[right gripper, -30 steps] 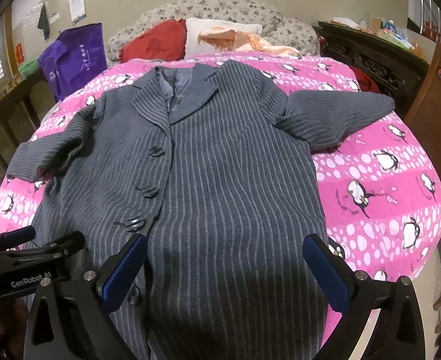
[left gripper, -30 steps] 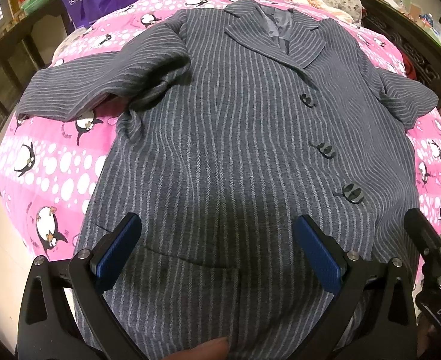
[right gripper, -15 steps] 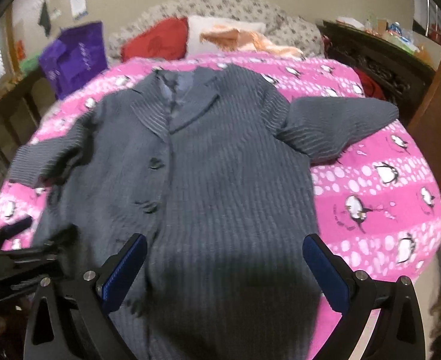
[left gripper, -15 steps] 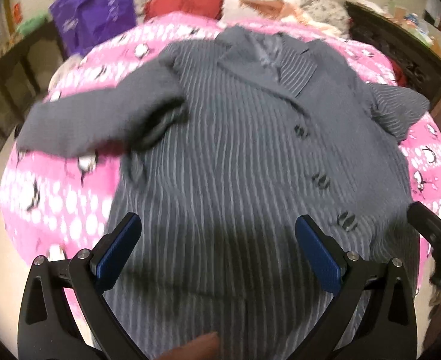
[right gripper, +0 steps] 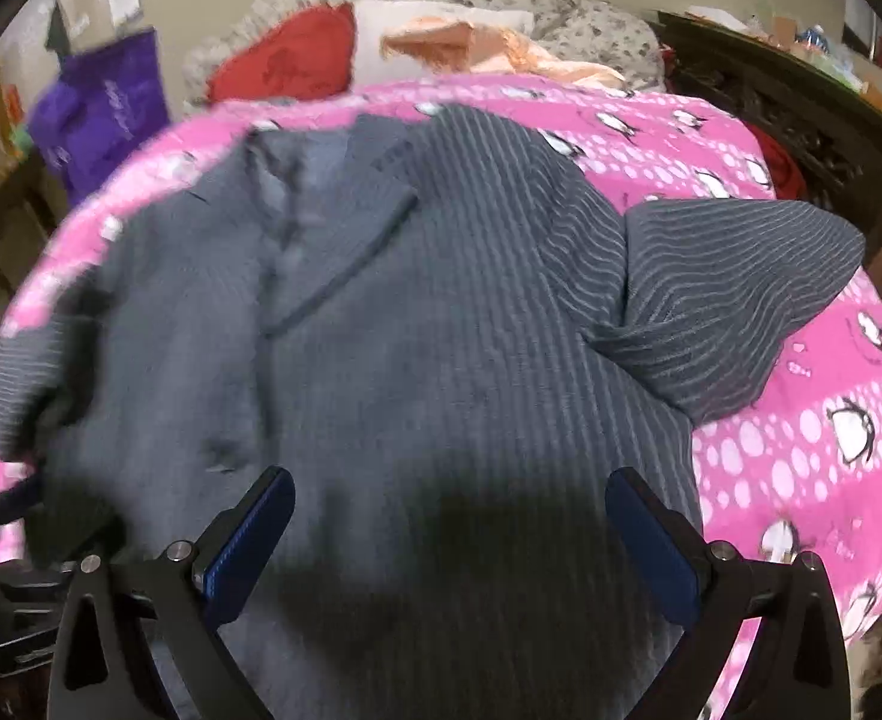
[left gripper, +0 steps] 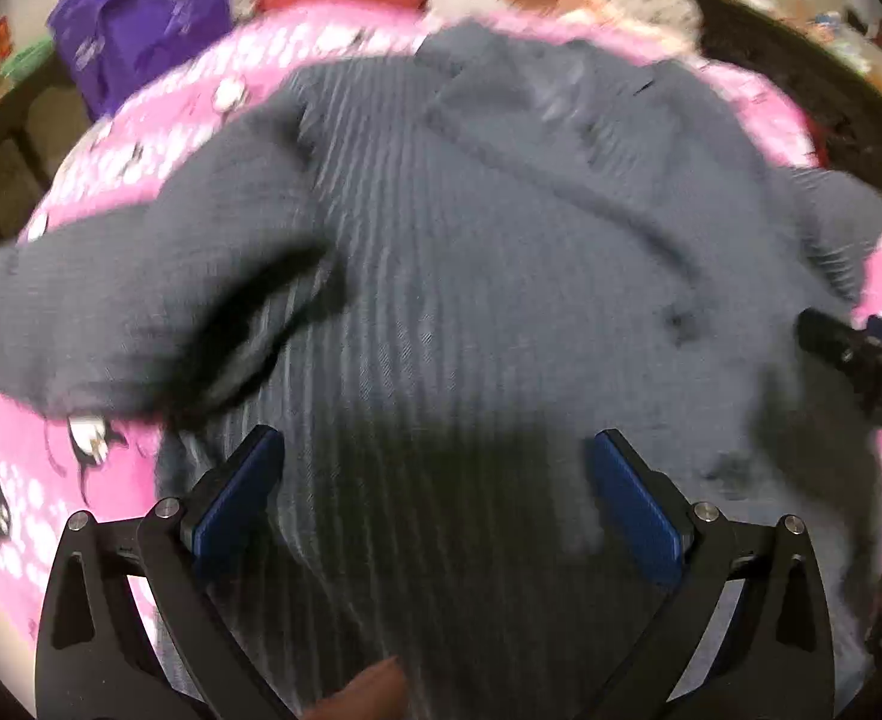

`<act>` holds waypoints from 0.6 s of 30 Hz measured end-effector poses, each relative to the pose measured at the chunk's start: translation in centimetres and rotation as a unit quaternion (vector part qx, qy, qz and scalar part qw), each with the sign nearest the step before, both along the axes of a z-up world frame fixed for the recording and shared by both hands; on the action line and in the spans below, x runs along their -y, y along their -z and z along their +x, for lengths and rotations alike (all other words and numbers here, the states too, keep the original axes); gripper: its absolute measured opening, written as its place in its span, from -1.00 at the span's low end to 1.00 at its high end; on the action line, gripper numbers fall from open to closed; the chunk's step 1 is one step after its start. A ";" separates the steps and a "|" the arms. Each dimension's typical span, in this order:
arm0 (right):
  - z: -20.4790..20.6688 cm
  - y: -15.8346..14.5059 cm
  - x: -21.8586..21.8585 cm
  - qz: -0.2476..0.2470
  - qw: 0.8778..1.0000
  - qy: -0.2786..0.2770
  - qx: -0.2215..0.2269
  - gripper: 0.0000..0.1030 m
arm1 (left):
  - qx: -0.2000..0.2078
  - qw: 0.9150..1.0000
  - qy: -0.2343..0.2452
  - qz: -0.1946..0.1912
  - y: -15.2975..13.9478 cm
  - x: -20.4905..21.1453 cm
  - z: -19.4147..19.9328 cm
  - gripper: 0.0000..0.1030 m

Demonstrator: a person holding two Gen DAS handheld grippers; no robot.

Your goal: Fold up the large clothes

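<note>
Grey pinstriped coat (right gripper: 441,360) is lying face up on the pink bed (right gripper: 801,420), collar pointing away, while the left tool (left gripper: 435,498) and right tool (right gripper: 450,531) are hovering side by side over its near hem, both wide open and gripping nothing.

Both fisheye views are motion-blurred, worst in the left one; a dark shadow falls across the coat (left gripper: 471,312) nearest the cameras.
</note>
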State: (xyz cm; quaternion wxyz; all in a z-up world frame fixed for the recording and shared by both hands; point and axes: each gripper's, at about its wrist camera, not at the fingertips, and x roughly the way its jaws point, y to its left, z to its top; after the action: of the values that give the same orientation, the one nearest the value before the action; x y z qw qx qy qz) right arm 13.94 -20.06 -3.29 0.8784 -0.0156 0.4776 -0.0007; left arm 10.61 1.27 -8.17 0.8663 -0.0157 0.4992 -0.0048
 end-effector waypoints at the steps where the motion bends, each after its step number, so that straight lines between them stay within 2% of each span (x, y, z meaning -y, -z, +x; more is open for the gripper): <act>1: 0.5 1.1 0.1 -0.004 1.000 0.002 -0.012 0.99 | 0.001 1.000 -0.006 -0.011 0.5 -0.4 -0.3 0.99; 4: 0.9 3.5 0.9 0.004 0.999 0.006 -0.035 0.99 | 0.031 1.000 0.000 -0.002 0.6 -0.4 -1.8 0.99; 6: 0.2 4.0 2.0 0.044 0.999 0.007 -0.011 1.00 | 0.049 0.999 -0.003 -0.005 0.8 -0.6 -2.6 0.99; 8: -0.3 4.1 2.0 0.044 0.999 -0.002 0.009 1.00 | 0.062 0.998 -0.003 -0.003 1.0 -0.7 -2.9 0.99; 15: -1.0 4.1 2.1 0.041 0.999 0.000 0.027 1.00 | 0.075 0.997 -0.006 0.019 1.1 0.1 -3.1 0.99; 18: -0.8 4.3 1.9 0.035 0.999 0.001 0.029 1.00 | 0.066 0.998 -0.004 0.011 1.1 -0.3 -2.9 0.99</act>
State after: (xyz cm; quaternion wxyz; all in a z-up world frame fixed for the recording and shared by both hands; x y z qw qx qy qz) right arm 13.09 -21.92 -7.54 0.8919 0.0160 0.4518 0.0151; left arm 7.74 1.57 -9.24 0.8975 -0.0081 0.4410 0.0035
